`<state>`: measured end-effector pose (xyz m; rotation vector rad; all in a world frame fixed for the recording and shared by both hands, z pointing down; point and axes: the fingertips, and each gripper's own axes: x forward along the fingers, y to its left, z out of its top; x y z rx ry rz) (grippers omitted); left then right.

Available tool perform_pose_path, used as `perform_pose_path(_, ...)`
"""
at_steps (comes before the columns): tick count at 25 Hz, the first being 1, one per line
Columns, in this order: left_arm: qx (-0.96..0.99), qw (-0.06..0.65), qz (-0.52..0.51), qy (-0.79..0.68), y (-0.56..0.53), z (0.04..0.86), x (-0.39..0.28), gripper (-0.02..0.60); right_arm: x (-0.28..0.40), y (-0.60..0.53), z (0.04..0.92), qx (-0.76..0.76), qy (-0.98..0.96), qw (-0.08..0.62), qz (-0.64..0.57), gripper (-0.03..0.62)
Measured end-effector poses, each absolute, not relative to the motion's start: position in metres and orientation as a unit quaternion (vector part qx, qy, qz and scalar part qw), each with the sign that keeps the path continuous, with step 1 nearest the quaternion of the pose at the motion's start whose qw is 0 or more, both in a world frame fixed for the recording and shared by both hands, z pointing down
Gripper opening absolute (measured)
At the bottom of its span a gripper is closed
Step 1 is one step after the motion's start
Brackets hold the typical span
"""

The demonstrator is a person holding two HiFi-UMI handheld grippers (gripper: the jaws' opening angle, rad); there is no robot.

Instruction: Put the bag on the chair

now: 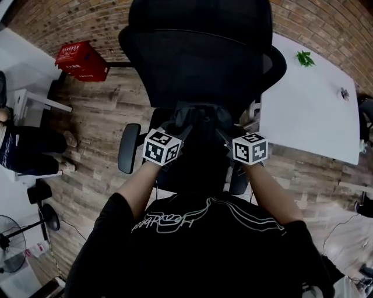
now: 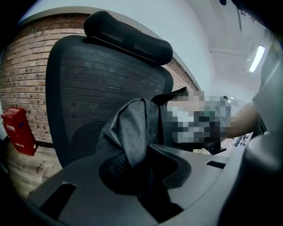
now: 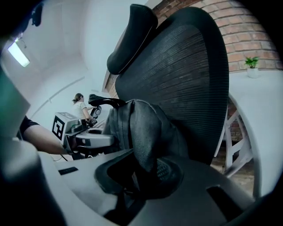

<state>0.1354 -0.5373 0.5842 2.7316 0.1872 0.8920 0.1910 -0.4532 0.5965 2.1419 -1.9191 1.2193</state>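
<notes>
While the left hand-held gripper (image 2: 145, 167) and the right hand-held gripper (image 3: 141, 173) reach forward side by side, each has its jaws nearly together, pinching a bunched fold of the bag (image 2: 132, 128). The bag is dark grey fabric, slung between the two grippers in front of the backrest of the chair (image 1: 198, 58) and above its seat. Black mesh fills the backrest, with a padded headrest on top and armrests either side.

Under the chair lies a floor (image 1: 93, 116) of worn wood planks. A white table (image 1: 309, 105) stands just beside the chair on the right, close to its armrest, and carries a small green plant (image 1: 304, 58) near its far edge. A red crate (image 1: 83, 61) sits on the floor to the left, near the brick wall (image 1: 326, 17) that closes the far side of the room. A person (image 1: 26, 151) at the left edge is cut off by the frame, and a fan (image 1: 9, 247) shows partly at the lower left.

The seat is mostly hidden by arms, grippers and shadow, so I cannot tell whether the bag's bottom touches it.
</notes>
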Motion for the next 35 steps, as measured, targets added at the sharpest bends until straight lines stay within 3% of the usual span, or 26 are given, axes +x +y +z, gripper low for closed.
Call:
perform_pose_path(11, 0.936, 0.143, 0.304, 0.101, -0.541, 0.609, 0.133, 0.112, 0.185, -0.458, 0.613, 0.718, -0.583, 0.018, 0.380, 0.058)
perform_pose_path(17, 0.933, 0.148, 0.300, 0.130, -0.534, 0.608, 0.132, 0.239, 0.186, -0.459, 0.613, 0.727, -0.576, 0.032, 0.373, 0.091)
perform_pose_path(21, 0.930, 0.162, 0.297, 0.141, -0.531, 0.608, 0.123, 0.316, 0.189, -0.451, 0.611, 0.736, -0.563, -0.001, 0.376, 0.264)
perform_pose_path(23, 0.929, 0.152, 0.305, 0.143, -0.530, 0.609, 0.115, 0.331, 0.188, -0.443, 0.609, 0.736, -0.561, -0.018, 0.378, 0.289)
perform_pose_path(35, 0.946, 0.142, 0.285, 0.064, -0.541, 0.563, 0.063, 0.344, 0.146, -0.379, 0.564, 0.729, -0.587, -0.043, 0.348, 0.316)
